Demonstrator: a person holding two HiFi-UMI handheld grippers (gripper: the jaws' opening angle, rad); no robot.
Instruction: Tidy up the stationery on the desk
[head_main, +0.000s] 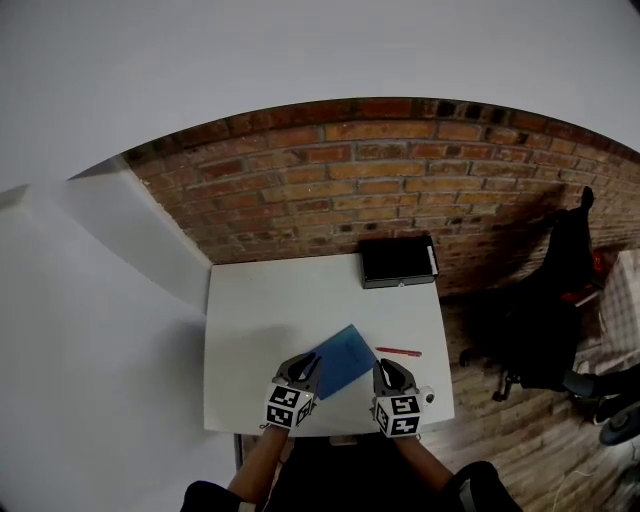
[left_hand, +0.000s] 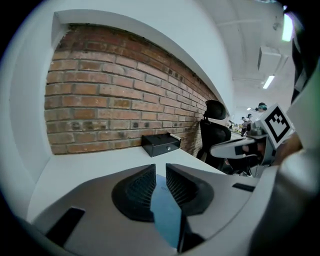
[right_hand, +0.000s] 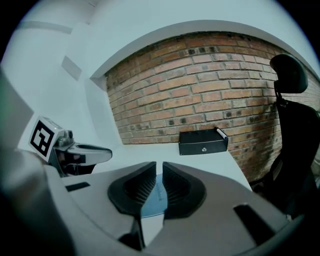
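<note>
A blue notebook (head_main: 343, 360) is held tilted over the front of the white desk (head_main: 250, 330), with both grippers on it. My left gripper (head_main: 303, 371) is shut on its left corner, and the blue cover (left_hand: 167, 216) shows between the dark pads. My right gripper (head_main: 384, 374) is shut on its right corner, the cover (right_hand: 151, 201) wedged between the pads. A red pen (head_main: 398, 352) lies on the desk just right of the notebook. Each gripper shows in the other's view: the right gripper (left_hand: 248, 146), the left gripper (right_hand: 76, 153).
A black box (head_main: 398, 262) stands at the desk's back edge against the brick wall, with a white pen (right_hand: 221, 134) on its right end. A black office chair (head_main: 545, 320) stands right of the desk. A white wall runs along the left side.
</note>
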